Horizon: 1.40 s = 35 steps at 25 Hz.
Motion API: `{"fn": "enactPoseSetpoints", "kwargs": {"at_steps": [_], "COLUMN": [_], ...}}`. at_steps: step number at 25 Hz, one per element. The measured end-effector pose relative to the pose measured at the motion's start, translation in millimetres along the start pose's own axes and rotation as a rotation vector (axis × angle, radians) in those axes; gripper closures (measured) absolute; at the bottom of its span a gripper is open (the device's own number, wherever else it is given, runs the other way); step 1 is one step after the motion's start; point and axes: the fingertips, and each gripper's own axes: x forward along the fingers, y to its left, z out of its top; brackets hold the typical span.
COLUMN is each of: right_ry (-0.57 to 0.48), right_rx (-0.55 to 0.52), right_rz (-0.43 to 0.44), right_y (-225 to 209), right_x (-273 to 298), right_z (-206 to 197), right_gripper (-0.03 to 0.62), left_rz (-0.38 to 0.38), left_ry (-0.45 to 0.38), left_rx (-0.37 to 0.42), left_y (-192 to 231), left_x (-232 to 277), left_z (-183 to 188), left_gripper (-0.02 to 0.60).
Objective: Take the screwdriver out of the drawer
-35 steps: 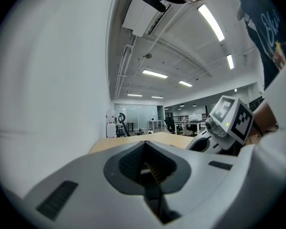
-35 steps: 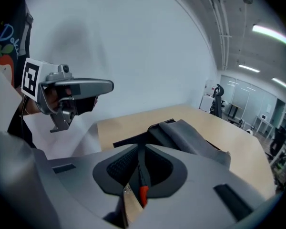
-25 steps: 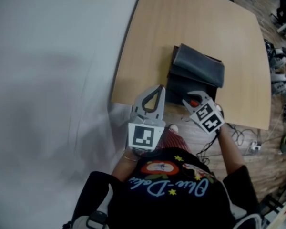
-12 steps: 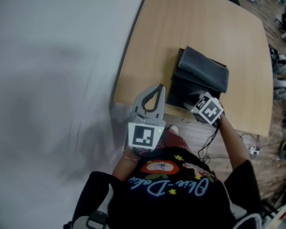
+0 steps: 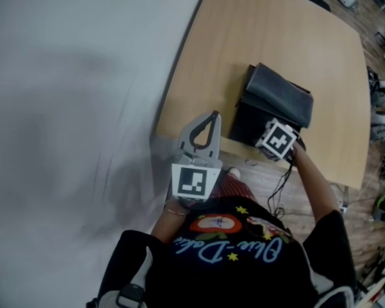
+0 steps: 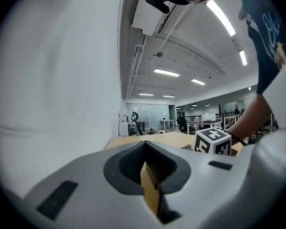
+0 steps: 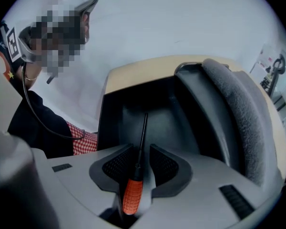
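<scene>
Orange ribbing marks the handle of the screwdriver, which lies clamped between the jaws of the right gripper. The right gripper view alone shows this. The thin black shaft runs from the jaws up the frame, into the hollow of the open black drawer. Whether the tip touches the drawer floor cannot be told. To the right of the drawer in that view rises a grey fabric cover, and behind it runs the pale edge of the tabletop.

From the head view the screwdriver does not show. The right gripper's marker cube sits right at the near side of the drawer and covers the jaws. This view gives the layout instead. The drawer stands near the lower edge of the tan tabletop, with the grey cover on top of it.

Left of the drawer, the left gripper hangs over the tabletop's near corner with its jaws together. In its own view the tips meet and grip nothing, and a sliver of tan shows through the hollow behind them. The other gripper's cube appears at centre right.
</scene>
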Motion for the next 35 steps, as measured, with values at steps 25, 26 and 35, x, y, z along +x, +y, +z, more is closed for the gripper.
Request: {"fn": "enactPoseSetpoints", "kwargs": {"at_steps": [25,26,35], "right_ry": [-0.049,-0.058,-0.184], "right_rx": [0.087,0.084,0.076], "right_rz": [-0.095,-0.102,-0.196], "right_y": [-2.4,-2.3,-3.2], "right_x": [-1.4,-2.5,-25.6], "right_z": [-2.0,-1.8,1.3], "right_gripper": [0.563,0.563,0.563], "left_rz": [0.020,0.019,-0.006], "left_ry": [-0.005,-0.001,-0.007], "left_rx": [-0.004,-0.004,0.017], "left_y": [0.8,0.1,-12.5], "left_x": [-16.9,-17.5,-21.4], "left_z": [-0.1,-1.6,2.6], "left_gripper": [0.581,0.581,0.581]}}
